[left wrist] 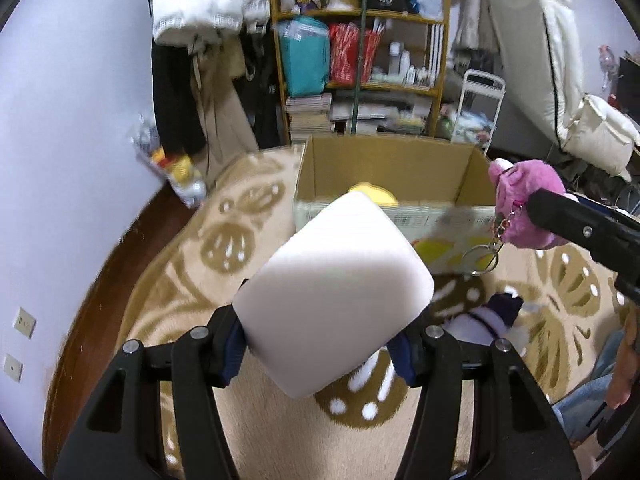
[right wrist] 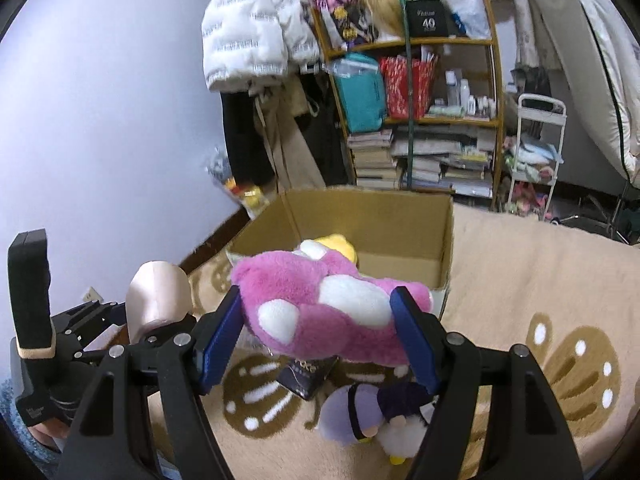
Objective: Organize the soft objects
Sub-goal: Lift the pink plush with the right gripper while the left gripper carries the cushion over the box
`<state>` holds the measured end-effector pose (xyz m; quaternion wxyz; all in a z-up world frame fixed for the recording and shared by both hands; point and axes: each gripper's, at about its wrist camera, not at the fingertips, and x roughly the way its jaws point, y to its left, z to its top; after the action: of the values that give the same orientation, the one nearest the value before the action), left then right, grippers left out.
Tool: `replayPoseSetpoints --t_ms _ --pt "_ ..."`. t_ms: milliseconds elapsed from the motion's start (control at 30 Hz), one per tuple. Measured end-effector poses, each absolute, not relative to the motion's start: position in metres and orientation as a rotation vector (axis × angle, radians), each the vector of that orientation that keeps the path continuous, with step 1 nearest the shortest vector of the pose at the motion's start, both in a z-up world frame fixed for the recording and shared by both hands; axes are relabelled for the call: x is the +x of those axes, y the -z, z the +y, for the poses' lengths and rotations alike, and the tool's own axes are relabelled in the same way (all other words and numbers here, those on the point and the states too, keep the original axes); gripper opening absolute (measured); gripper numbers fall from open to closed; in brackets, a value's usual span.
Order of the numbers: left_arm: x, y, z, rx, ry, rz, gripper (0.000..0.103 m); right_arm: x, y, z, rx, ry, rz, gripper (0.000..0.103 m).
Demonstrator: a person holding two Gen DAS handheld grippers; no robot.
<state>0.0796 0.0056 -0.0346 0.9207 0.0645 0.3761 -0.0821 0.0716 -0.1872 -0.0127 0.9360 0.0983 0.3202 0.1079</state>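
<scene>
My left gripper (left wrist: 320,350) is shut on a white foam block (left wrist: 334,296), held above the rug in front of an open cardboard box (left wrist: 384,176). My right gripper (right wrist: 320,332) is shut on a pink plush toy with white spots (right wrist: 320,308), near the box's front edge (right wrist: 444,280); the toy also shows at the right of the left wrist view (left wrist: 524,208), with a metal keyring hanging. A yellow plush (right wrist: 340,246) lies inside the box. A purple and navy plush (right wrist: 372,416) lies on the rug below the right gripper.
A beige rug with brown patterns (right wrist: 540,300) covers the floor. A wooden shelf full of books and bags (right wrist: 424,120) stands behind the box, with hanging clothes (right wrist: 248,32) to its left. A white cart (right wrist: 536,152) and mattress (right wrist: 592,60) stand at right.
</scene>
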Motion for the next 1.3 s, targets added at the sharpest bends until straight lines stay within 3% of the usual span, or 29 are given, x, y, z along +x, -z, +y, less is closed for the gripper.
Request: replayPoseSetpoints --t_ms 700,1300 --pt "0.097 -0.017 -0.017 0.192 0.239 0.531 0.059 0.069 -0.044 -0.216 0.208 -0.196 0.425 0.077" --pt "0.157 0.002 -0.025 0.212 0.236 0.627 0.059 0.121 -0.032 -0.238 0.278 -0.178 0.402 0.078"
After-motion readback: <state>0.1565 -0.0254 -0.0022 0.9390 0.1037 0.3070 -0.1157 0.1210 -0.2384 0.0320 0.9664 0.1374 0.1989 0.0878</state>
